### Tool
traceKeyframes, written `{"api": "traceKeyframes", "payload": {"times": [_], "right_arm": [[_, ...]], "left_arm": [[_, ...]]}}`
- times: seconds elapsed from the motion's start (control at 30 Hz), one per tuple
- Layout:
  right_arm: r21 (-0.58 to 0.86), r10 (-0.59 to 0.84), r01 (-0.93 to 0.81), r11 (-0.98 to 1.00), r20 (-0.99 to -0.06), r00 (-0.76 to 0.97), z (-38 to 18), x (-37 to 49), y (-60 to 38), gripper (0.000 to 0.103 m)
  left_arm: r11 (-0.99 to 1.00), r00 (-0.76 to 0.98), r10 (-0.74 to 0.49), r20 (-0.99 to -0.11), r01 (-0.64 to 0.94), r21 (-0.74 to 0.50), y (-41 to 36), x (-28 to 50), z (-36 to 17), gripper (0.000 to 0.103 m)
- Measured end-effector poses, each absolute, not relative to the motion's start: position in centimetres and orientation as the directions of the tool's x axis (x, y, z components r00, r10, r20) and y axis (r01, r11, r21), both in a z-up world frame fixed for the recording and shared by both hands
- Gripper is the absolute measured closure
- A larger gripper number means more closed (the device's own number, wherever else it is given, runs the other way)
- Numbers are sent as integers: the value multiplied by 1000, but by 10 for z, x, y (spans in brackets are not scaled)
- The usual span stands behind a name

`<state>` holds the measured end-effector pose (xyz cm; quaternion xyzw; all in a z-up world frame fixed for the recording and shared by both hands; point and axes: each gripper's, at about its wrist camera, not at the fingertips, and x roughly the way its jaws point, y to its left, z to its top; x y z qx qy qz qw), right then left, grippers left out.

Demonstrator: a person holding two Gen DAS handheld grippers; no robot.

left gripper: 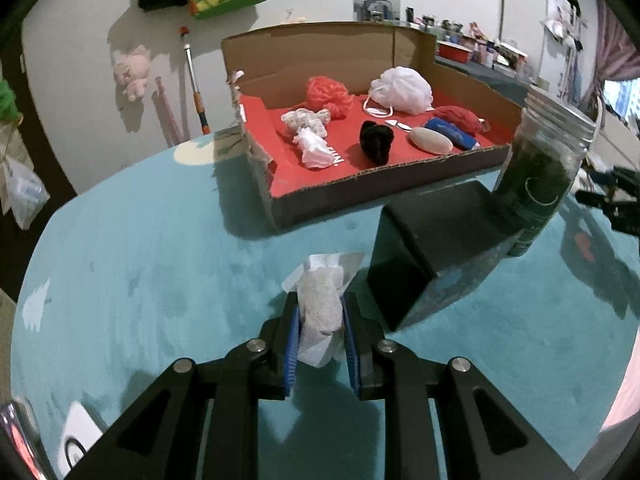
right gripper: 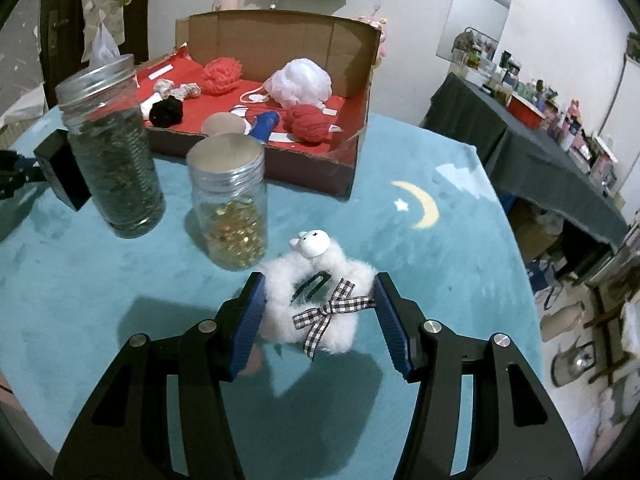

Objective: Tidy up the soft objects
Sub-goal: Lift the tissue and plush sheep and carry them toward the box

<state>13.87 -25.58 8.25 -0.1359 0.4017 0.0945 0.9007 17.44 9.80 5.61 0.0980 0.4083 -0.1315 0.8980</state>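
- Landmark: cardboard box [left gripper: 400, 188] with red floor, far side of the teal table [left gripper: 160, 260].
- Done so far, as I read it: 8 soft-looking items already in the box. Orange pouf [left gripper: 328, 94], white pouf [left gripper: 402, 89], red scrunchie [left gripper: 458, 119], black scrunchie [left gripper: 376, 142], cream knit piece [left gripper: 306, 119], white crumpled cloth [left gripper: 318, 152], beige oval pad [left gripper: 430, 141], blue roll [left gripper: 454, 133].
- Left gripper [left gripper: 322, 332]: jaws nearly closed, pads pinching a white mesh pouch [left gripper: 322, 304] on both sides. Pouch is off the table, in front of the box's near wall, not yet over it.
- Right gripper [right gripper: 320, 320]: jaws about half open, clamped on a fluffy white scrunchie [right gripper: 316, 312] with a checked bow [right gripper: 328, 312] and a small bunny charm [right gripper: 314, 242]. Also in front of the box, toward its right corner.
- Left to do: both held items go into the box. No other loose soft item visible on the table.
- Not soft, probably stay out: herb jar [right gripper: 112, 160], capped jar [right gripper: 228, 208] and black block [left gripper: 436, 248], all just in front of the box's near wall.
- Estimate: near the end, 2 drops remaining.
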Motion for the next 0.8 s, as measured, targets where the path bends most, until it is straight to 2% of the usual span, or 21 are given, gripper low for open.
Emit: {"api": "traceKeyframes", "payload": {"times": [0.37,0.8], "right_arm": [[-293,-6,-315,903,-740,673,89,163,-250,50],[-390,-20,-387,836,-726,688,104,186,-237,50]], "left_arm": [[915,622,-174,-763,388,108,96,197,66,82],[879,645,-206,-735,453,151,84,220,104,82]]}}
